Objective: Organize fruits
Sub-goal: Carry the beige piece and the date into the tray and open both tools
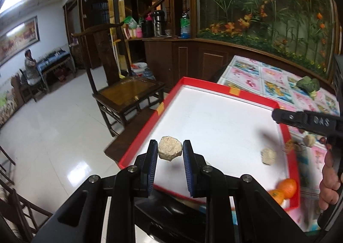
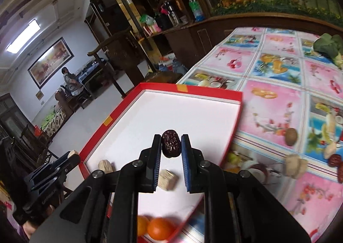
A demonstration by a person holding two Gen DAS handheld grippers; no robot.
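My left gripper [image 1: 170, 149] is shut on a pale beige walnut [image 1: 170, 151] and holds it over the near left part of the red tray [image 1: 199, 83] with a white floor. Inside the tray lie another walnut [image 1: 268, 155] and two oranges [image 1: 287, 188]. In the right wrist view my right gripper [image 2: 170, 144] is shut on a dark red date [image 2: 170, 143] above the same tray [image 2: 193, 90]. Below it lie a walnut [image 2: 167, 179], a second walnut [image 2: 105, 165] and the oranges [image 2: 158, 228]. The left gripper [image 2: 71, 156] shows at the left edge with its walnut.
The tray sits on a flowery tablecloth [image 2: 278, 93]. Loose walnuts [image 2: 294, 165] and dates [image 2: 336, 160] lie on the cloth to the right of the tray. A green vegetable [image 2: 328, 45] lies at the far right. A wooden chair [image 1: 126, 90] stands by the table's left edge.
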